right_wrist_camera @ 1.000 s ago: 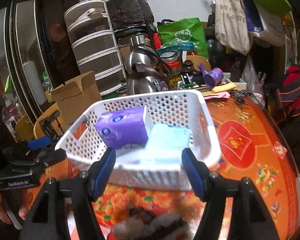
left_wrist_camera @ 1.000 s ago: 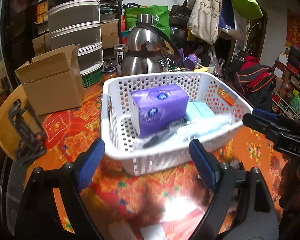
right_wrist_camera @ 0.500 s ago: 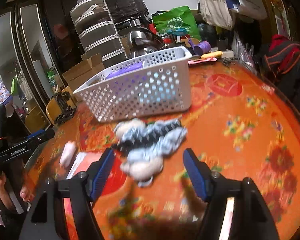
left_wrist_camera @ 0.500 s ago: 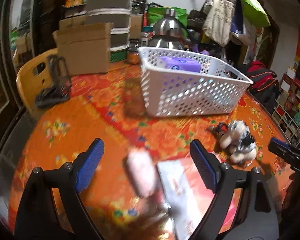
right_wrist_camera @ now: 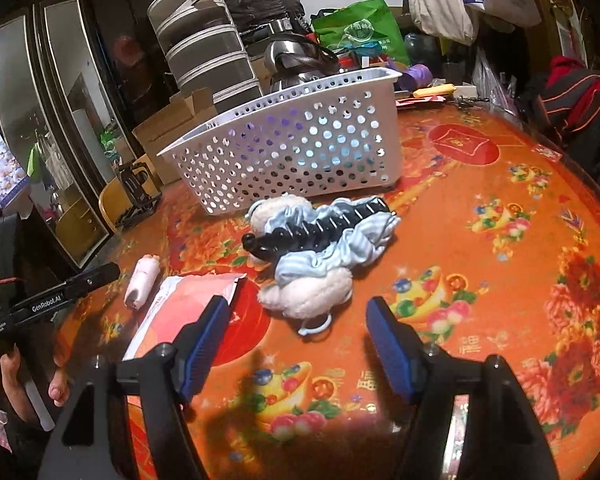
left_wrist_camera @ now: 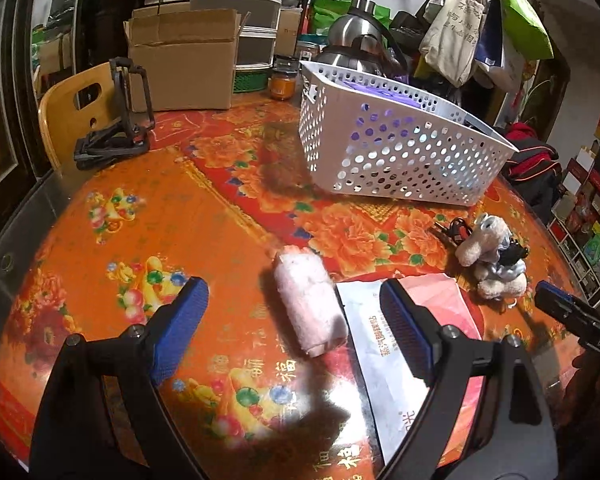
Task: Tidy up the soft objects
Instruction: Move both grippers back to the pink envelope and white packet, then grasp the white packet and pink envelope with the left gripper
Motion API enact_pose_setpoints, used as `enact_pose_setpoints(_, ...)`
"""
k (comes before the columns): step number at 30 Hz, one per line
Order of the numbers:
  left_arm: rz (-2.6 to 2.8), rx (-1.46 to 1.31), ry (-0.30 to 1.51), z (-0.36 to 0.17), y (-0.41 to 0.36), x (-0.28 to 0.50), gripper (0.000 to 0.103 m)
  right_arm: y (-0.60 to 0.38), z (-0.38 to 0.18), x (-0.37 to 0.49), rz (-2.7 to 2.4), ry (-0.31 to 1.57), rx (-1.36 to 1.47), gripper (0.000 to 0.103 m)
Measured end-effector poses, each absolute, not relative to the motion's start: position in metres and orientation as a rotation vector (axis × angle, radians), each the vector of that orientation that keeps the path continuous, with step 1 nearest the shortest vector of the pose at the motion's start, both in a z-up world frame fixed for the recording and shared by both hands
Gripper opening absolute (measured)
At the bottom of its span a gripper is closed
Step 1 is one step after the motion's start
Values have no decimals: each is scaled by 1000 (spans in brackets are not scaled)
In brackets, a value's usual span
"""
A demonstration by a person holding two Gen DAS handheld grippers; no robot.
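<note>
**Both grippers down from the basket to the loose items**

1 second ago both views looked into the white basket (left_wrist_camera: 396, 152); now they look at the counter (left_wrist_camera: 180, 220) in front of it. The left gripper (left_wrist_camera: 294, 320) hangs with jaws wide and empty over the pink roll (left_wrist_camera: 310, 302), beside a pink-and-white packet (left_wrist_camera: 384, 360). The right gripper (right_wrist_camera: 292, 332) has empty, spread jaws near the plush toy (right_wrist_camera: 312, 280), blue scrunchie (right_wrist_camera: 340, 248) and black hair clip (right_wrist_camera: 316, 228).

Both wrist views look steeply down across the table (left_wrist_camera: 148, 208), sharing the white basket (right_wrist_camera: 300, 148).
</note>
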State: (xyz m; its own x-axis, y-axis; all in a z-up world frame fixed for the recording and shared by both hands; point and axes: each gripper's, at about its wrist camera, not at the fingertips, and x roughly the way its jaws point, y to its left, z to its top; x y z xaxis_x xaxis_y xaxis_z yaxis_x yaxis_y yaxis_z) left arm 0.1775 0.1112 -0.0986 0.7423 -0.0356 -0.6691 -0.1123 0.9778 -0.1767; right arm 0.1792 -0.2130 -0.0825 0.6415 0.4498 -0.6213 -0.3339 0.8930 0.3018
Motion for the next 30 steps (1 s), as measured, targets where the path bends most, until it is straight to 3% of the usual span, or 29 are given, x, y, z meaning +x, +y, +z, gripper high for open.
enact_pose_setpoints(19,-2,-256,733,-108,112,186,86,-211,-88,181,453,771,165,71)
enact_pose_setpoints(30,-76,-223,800,-115,79,146,84,-177,-98,140,635,812,158,71)
